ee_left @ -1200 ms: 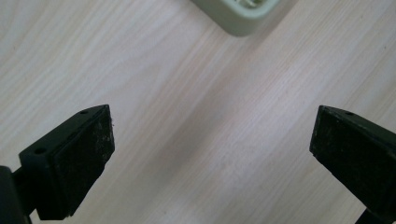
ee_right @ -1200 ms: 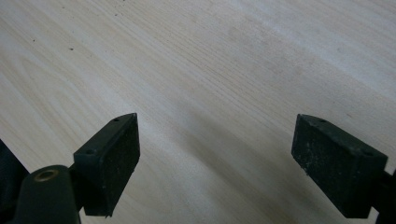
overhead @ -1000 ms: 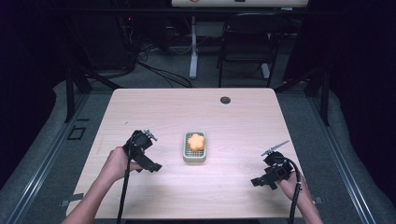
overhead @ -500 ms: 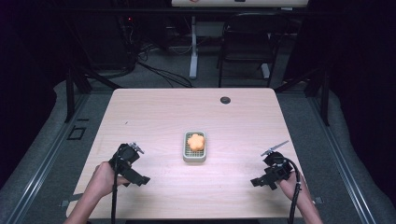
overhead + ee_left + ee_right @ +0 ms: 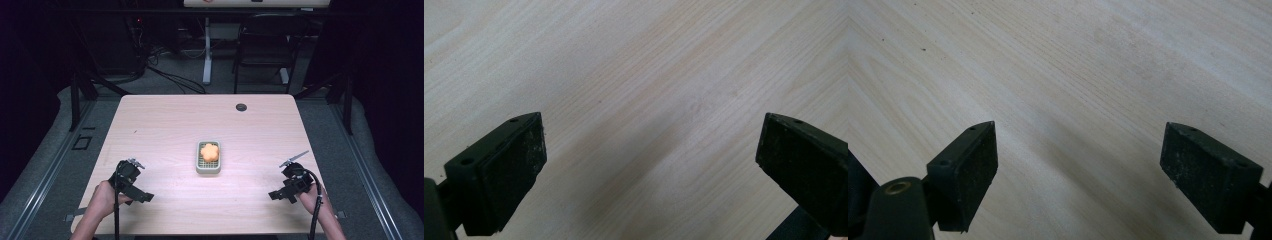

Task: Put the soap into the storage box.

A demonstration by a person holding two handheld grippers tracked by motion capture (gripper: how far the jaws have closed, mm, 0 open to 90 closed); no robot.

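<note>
1. Left claw, in the high view, sits low over the near left part of the desk, held in the person's left hand; from this height its jaws are too small to judge.
2. Same view: the right claw hangs over the near right part of the desk, gripped by the right hand, its cable looping down toward the near edge.
3. Same view: between the two claws, well apart from both, a small grey tray lies at the middle of the desk with an orange, flower-shaped piece resting in its far half.
4. Same view: a small dark round thing sits near the far edge of the desk, and a dark chair stands on the floor beyond.
5. Left gripper view: the left claw has its two black jaws spread wide, with nothing between them but pale wood grain of the desk.
6. Right gripper view: the right claw is likewise spread wide and holds nothing; bare desk with a few dark specks lies under it.
</note>
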